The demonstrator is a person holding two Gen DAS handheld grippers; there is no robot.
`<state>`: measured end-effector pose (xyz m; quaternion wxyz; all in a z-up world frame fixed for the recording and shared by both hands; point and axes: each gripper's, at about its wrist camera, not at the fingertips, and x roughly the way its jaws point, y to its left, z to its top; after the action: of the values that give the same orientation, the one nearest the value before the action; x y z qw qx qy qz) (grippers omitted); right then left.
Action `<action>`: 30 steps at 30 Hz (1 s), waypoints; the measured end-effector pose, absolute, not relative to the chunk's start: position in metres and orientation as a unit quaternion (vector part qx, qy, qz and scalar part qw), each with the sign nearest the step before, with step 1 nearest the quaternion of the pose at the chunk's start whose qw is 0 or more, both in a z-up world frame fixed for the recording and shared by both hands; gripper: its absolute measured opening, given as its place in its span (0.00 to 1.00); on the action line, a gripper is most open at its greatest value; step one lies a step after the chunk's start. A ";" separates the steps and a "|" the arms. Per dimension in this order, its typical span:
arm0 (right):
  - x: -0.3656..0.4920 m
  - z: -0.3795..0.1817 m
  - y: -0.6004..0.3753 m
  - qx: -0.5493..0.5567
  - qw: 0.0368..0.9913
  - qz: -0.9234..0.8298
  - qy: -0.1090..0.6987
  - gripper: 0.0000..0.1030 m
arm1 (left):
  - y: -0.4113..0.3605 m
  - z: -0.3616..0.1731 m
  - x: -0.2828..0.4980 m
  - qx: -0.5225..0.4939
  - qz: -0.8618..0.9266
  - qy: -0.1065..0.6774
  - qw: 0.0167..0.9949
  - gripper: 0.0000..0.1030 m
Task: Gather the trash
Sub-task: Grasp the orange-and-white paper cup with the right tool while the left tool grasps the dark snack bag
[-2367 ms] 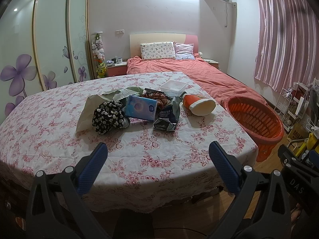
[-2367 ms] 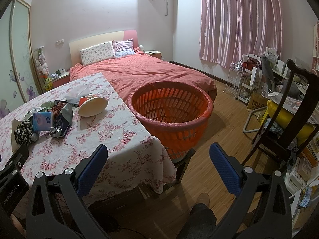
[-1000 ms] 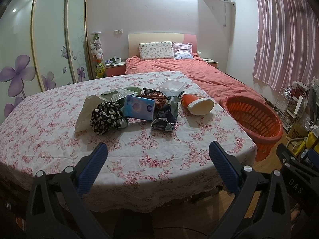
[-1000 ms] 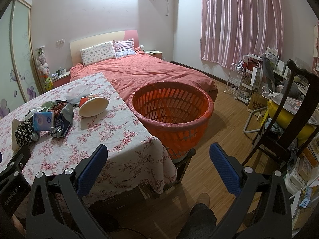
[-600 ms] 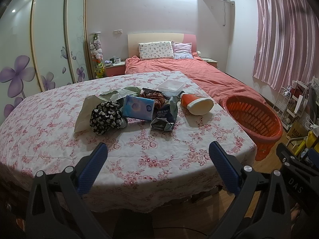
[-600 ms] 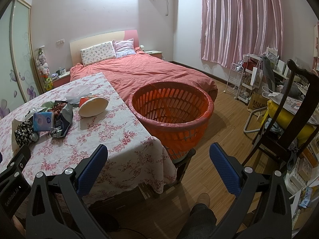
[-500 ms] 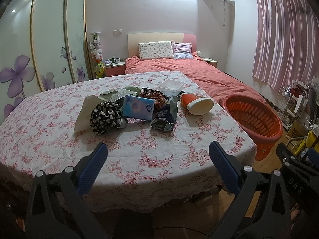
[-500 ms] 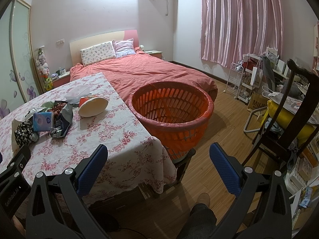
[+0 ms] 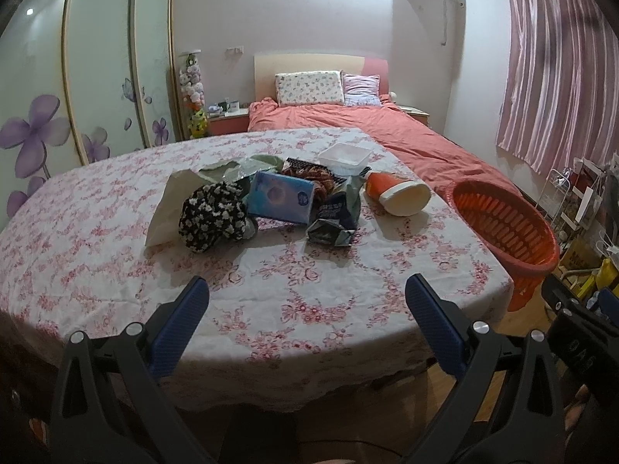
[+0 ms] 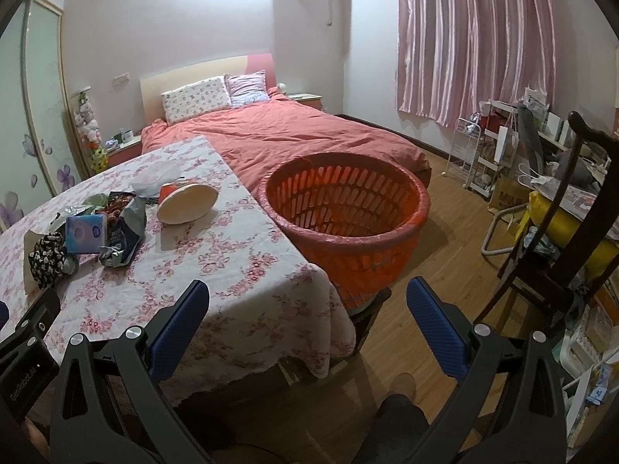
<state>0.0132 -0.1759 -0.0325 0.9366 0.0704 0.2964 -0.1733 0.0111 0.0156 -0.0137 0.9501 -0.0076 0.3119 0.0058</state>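
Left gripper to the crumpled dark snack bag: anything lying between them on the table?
Nothing; the left wrist view shows only bare floral tablecloth between the open left gripper and the snack bag.

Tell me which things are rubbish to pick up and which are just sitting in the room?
For the job:
orange basket
tipped paper cup
crumpled snack bag
blue tissue pack
clear plastic tray
left gripper, right gripper, both open

Just lying about:
bed
pink curtain
wooden chair
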 end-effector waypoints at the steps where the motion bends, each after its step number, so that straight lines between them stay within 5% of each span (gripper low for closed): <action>1: 0.015 -0.034 -0.174 0.069 0.937 -0.171 0.297 0.98 | 0.017 -0.014 0.013 -0.010 0.005 0.314 0.949 0.96; 30: 0.182 -0.050 -0.142 0.110 0.928 -0.017 0.354 0.96 | 0.086 -0.033 0.088 -0.044 0.025 0.330 0.943 0.96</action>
<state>0.1824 -0.1418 -0.0501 0.9285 0.1095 0.3544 -0.0173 0.0883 0.0855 -0.0332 0.9425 -0.0437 0.3303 0.0249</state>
